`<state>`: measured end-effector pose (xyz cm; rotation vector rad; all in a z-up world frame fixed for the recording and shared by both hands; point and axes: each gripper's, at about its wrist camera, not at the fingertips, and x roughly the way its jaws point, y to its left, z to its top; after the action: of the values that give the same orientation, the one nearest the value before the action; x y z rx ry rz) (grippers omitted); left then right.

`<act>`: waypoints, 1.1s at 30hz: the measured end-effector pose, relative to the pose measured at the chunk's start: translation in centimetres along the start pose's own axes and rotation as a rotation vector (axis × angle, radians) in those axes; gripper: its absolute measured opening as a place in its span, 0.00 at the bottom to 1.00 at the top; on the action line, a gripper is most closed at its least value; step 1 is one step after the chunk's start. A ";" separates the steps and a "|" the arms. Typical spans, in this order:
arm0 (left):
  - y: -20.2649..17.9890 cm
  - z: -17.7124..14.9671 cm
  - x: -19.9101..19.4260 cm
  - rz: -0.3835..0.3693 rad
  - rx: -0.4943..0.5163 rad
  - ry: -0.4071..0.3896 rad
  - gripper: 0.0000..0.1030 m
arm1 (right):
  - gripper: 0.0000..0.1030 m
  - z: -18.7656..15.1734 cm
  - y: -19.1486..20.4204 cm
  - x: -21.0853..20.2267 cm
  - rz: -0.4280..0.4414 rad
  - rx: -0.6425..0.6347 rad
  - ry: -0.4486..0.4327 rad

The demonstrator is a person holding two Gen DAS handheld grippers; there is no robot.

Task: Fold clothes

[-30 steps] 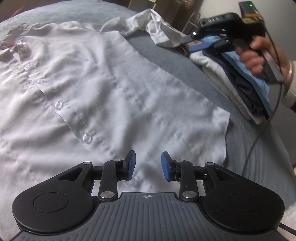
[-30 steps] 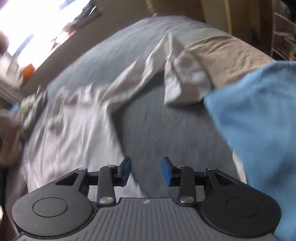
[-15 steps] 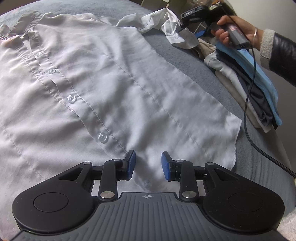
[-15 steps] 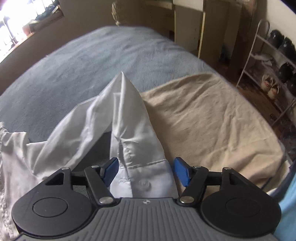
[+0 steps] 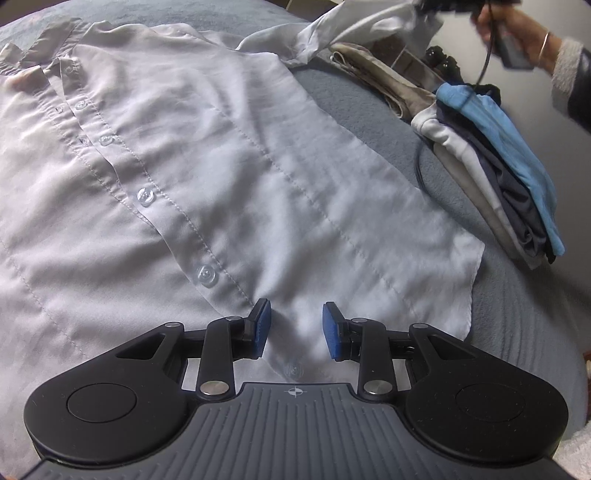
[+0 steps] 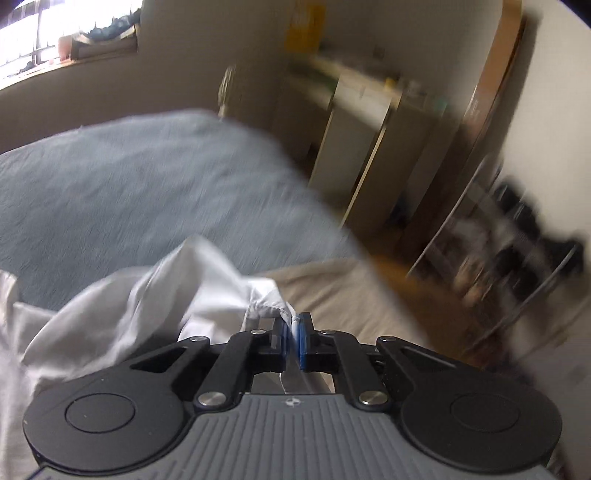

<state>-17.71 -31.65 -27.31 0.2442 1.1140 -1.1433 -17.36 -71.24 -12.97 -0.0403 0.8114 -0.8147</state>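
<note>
- A white button-up shirt lies spread face up on a grey-blue bedspread, filling the left and centre of the left wrist view; its button placket runs from the upper left down toward the bottom centre.
- Your left gripper hovers at the bottom centre over the shirt's hem, jaws apart, with nothing between the blue pads.
- Your right gripper, at the bottom centre of the right wrist view, is closing on the sleeve cuff; a thin edge of white cloth shows pinched between the pads.
- In the left wrist view your right hand sits at the upper right, with the sleeve rising from the bed toward it.
- A stack of folded clothes rests just right of the shirt, with a tan cloth above it.
- The right view is blurred, so how deep the cuff sits in the pads is hard to tell.
- Judging from this, you are about to fold the sleeve across the shirt body. Carry it low and steady so the thin pinch does not slip.
- Keep the sleeve clear of the folded stack as it swings over.
- Consider pressing the left gripper onto the hem so the body does not drag.
</note>
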 end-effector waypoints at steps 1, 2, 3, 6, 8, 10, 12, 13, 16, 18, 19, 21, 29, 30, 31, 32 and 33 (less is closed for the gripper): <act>-0.1 0.0 0.0 0.003 0.004 0.001 0.29 | 0.06 0.9 0.4 -1.2 -0.047 -0.062 -0.062; -0.1 0.0 0.0 0.007 0.008 0.001 0.29 | 0.06 1.7 0.9 -2.4 -0.097 -0.131 -0.124; -0.2 -0.1 0.0 0.010 0.011 0.002 0.29 | 0.06 2.3 1.5 -3.4 -0.138 -0.198 -0.180; -0.2 -0.1 0.0 0.016 0.013 0.002 0.30 | 0.06 3.2 4.1 -6.0 -0.256 -0.408 -0.361; -0.2 -0.1 0.0 0.015 0.006 0.003 0.29 | 0.06 3.1 6.0 -7.9 -0.328 -0.542 -0.501; -0.1 -0.1 0.0 0.014 -0.005 0.005 0.29 | 0.06 2.5 8.0 -10.1 -0.360 -0.636 -0.646; 0.1 -0.1 -0.1 0.011 -0.015 0.005 0.29 | 0.06 1.7 9.8 -12.4 -0.354 -0.706 -0.779; 0.1 -0.2 -0.1 0.011 -0.019 0.005 0.29 | 0.06 1.1 10.8 -13.6 -0.345 -0.741 -0.845; 0.2 -0.3 -0.1 0.011 -0.024 0.001 0.29 | 0.06 -0.6 13.9 -17.0 -0.258 -0.826 -1.006; 0.2 -0.5 -0.2 0.011 -0.027 -0.002 0.30 | 0.06 -1.4 16.0 -19.1 -0.174 -0.862 -1.085; 0.3 -0.5 -0.2 0.010 -0.030 -0.003 0.29 | 0.06 -1.7 17.2 -20.2 -0.122 -0.870 -1.115; 0.4 -0.7 -0.3 0.008 -0.041 -0.004 0.29 | 0.06 -2.3 19.5 -22.3 -0.004 -0.881 -1.168; 0.6 -1.2 -0.6 0.017 -0.050 -0.016 0.29 | 0.50 -5.3 29.4 -26.9 0.664 -0.922 -0.989; 0.6 -1.3 -0.7 0.016 -0.053 -0.018 0.29 | 0.51 -5.7 30.3 -27.0 0.691 -0.925 -0.952; 0.7 -1.3 -0.7 0.015 -0.055 -0.020 0.29 | 0.51 -6.0 31.0 -27.0 0.712 -0.924 -0.914; 0.7 -1.3 -0.7 0.014 -0.058 -0.022 0.29 | 0.51 -6.1 31.4 -26.8 0.736 -0.908 -0.876; 0.7 -1.3 -0.7 0.014 -0.059 -0.023 0.29 | 0.53 -5.9 31.0 -26.6 0.759 -0.880 -0.846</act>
<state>-17.87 -30.02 -27.64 0.1924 1.1227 -1.0969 -12.58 -30.33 -10.51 -0.7611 0.2597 0.3380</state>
